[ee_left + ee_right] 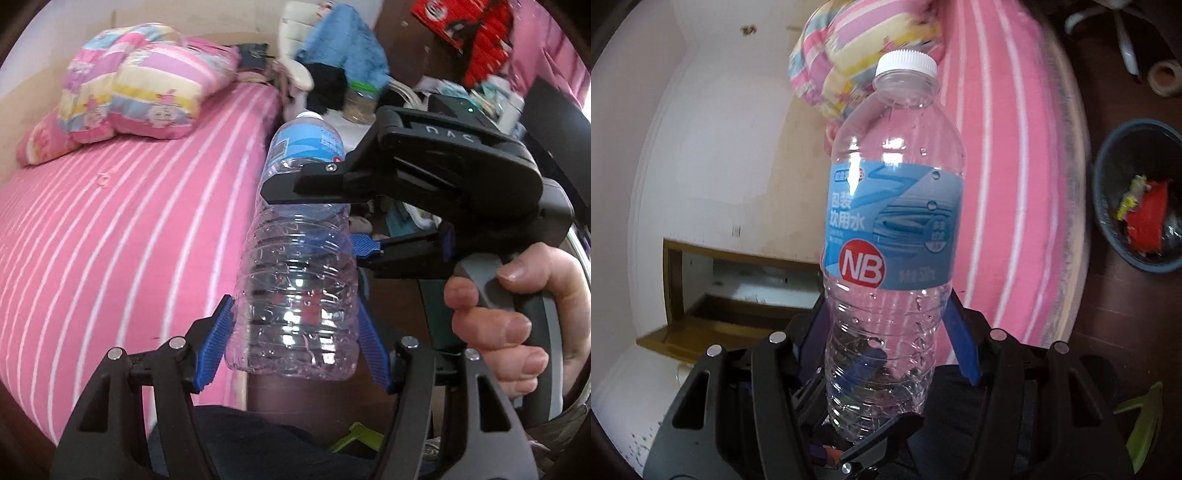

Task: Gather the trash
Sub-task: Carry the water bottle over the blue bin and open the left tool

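One clear plastic water bottle [295,295] with a blue label and white cap [907,61] is held upright in the air by both grippers. My left gripper [295,343] is shut on its ribbed lower part, blue pads [218,343] pressing from both sides. My right gripper [325,221] comes in from the right and clamps the bottle just under the label. In the right wrist view the bottle [890,221] fills the middle, with my right gripper [886,332] shut on it. One black finger of the left gripper [879,439] crosses the bottle's base.
A bed with a pink striped sheet [110,221] and patterned pillows [129,85] lies to the left. A dark trash bin [1108,147] holding red wrappers stands on the brown floor to the right. A cluttered bedside surface [369,96] lies beyond. A green item [1141,417] lies on the floor.
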`<state>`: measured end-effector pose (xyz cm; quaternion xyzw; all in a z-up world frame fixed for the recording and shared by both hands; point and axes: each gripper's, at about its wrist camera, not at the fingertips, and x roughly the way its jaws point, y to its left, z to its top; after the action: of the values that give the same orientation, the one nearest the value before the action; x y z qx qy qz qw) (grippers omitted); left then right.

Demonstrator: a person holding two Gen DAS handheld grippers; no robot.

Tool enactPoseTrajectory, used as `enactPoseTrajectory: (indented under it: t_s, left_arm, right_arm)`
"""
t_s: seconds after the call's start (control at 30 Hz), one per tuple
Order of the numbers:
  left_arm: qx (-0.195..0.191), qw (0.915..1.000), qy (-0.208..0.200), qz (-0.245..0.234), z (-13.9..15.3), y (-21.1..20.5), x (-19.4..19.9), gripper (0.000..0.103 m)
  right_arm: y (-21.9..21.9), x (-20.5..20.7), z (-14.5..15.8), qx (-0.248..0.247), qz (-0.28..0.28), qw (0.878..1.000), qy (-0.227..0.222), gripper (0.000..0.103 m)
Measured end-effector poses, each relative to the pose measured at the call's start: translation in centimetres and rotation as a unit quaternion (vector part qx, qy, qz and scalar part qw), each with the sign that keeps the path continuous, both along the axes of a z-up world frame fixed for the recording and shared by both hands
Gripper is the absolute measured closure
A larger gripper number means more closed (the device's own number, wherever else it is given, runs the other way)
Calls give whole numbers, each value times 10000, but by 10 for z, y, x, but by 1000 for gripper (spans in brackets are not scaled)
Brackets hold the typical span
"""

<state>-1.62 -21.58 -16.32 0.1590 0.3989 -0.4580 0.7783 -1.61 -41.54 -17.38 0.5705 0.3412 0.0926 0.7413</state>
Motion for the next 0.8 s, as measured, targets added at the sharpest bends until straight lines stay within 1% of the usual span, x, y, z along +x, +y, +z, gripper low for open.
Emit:
enactPoseTrajectory:
  t_s: [0.13, 0.2, 0.23, 0.37, 0.67, 0.8]
  left_arm:
    - [121, 9995, 184, -232, -19, -31, -8, 41]
    - [157, 9987, 330, -341, -32, -46, -5, 41]
    - [168, 9980, 455, -400, -40, -54, -3, 41]
    - [269, 9941, 856, -608, -74, -85, -1, 41]
    - [467, 9834, 1460, -973, -138, -137, 10, 41]
    - [594, 9784, 1677, -1050, -161, -154, 22, 41]
  right_arm:
    - [-34, -23, -16, 93, -236, 9996, 148, 44]
    - [-51, -33, -34, 123, -373, 9989, 273, 44]
    - [-57, -37, -36, 121, -425, 9985, 331, 44]
    - [-86, -51, -70, 183, -698, 9950, 687, 43]
    - [-133, -63, -136, 328, -1133, 9848, 1278, 44]
    - [-145, -61, -158, 436, -1268, 9797, 1493, 44]
